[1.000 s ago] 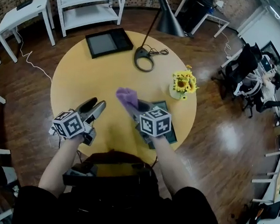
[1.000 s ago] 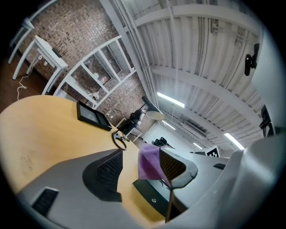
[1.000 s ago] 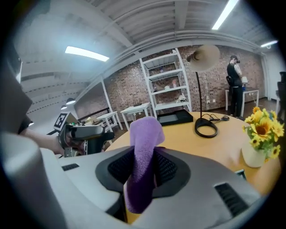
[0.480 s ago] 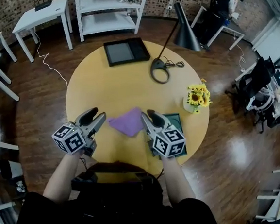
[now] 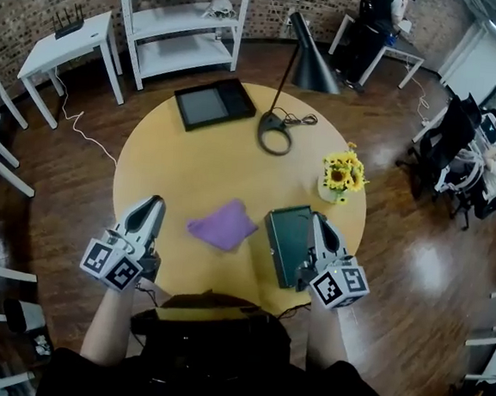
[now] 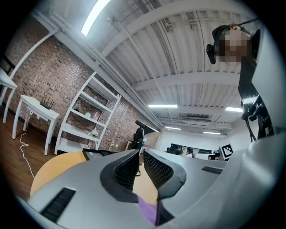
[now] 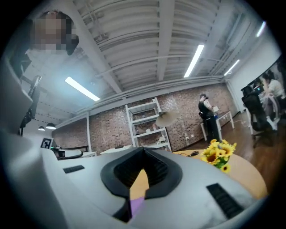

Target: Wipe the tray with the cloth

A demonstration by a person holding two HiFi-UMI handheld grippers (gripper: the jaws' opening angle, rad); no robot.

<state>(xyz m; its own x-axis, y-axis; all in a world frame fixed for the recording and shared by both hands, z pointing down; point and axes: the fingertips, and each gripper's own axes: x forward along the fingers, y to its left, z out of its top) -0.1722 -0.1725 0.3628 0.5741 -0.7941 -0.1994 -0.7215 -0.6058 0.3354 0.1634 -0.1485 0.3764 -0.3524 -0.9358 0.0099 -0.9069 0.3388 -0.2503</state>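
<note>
Right gripper (image 7: pixel 144 152) first: jaws just snapped together and there's nothing in them, only a sliver of purple showing through the gap below the pads. Same story on the left gripper (image 6: pixel 140 156), which has just closed up too, pads pressed together on air.

So what changed: a second ago my right gripper was holding the purple cloth (image 5: pixel 222 223) up off the table. Half a second ago it was already lying flat between the two open grippers. Now both grippers have pulled apart to either side and come up a bit, and the cloth sits loose on the round yellow table (image 5: pixel 174 160), roughly midway between them.

The green tray (image 5: pixel 286 239) is right under the right gripper's nose, with the cloth just beside its left edge. I can't tell if they're actually touching. There's also a black tray (image 5: pixel 213 104) way over on the far side, well apart from all this.

My read: the cloth's been let go, so no wiping is happening right now. Either it's done or I'd need to re-grab the cloth to go on.
</note>
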